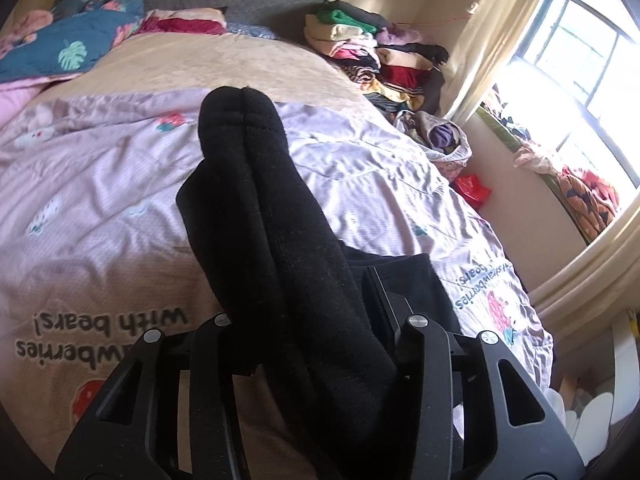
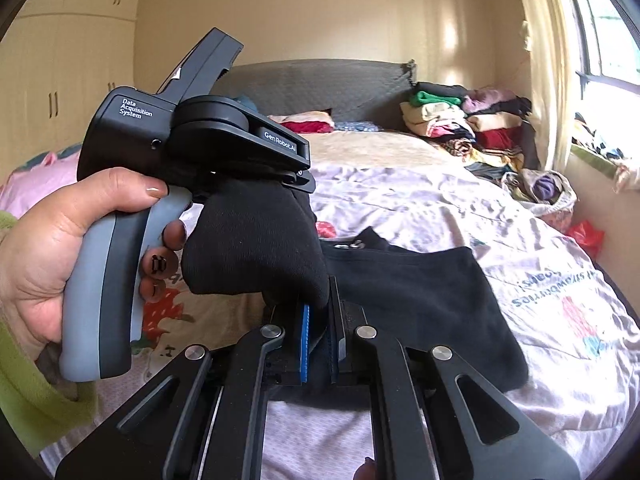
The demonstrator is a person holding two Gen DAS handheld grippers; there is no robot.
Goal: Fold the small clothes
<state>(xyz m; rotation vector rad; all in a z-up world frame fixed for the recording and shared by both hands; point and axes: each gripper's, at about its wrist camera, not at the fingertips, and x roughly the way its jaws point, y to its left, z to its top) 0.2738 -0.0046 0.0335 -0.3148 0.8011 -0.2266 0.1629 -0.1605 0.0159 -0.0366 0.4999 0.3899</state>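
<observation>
Right gripper [image 2: 320, 320]: pinching together on one end of the black socks [image 2: 256, 248], its two fingers squeezing the fabric just above the blue pads [image 2: 305, 344].
Left gripper [image 2: 298, 178]: showing in the right wrist view as one black device, its jaws clamping the other end of the same socks, so the bundle is hanging between the two grippers above the bed.
Left hand [image 2: 52, 264]: one hand wrapping the grey handle, a green sleeve [image 2: 24, 396] trailing at the wrist.
Socks, left view: two black socks [image 1: 276, 216] lying side by side as a pair, running up out of the left gripper [image 1: 316, 328] and standing over the bedding, toes together at the top.
Black garment [image 2: 424, 300]: one more dark piece lying flat on the sheet [image 2: 440, 208], just beyond the right gripper's fingers and below the socks.
Sheet: one pink sheet printed with strawberries and bears, covering the near half of the bed and lying wrinkled.
Blanket [image 1: 224, 60]: one beige blanket lying past the sheet, toward the headboard [image 2: 320, 84].
Bag [image 1: 472, 188]: one red bag sitting by the bed's far right edge.
Clothes pile [image 1: 380, 48]: one tall mixed stack sitting at the far right corner of the bed, a green item on top.
Window [image 1: 580, 64]: one, glaring bright on the right wall.
</observation>
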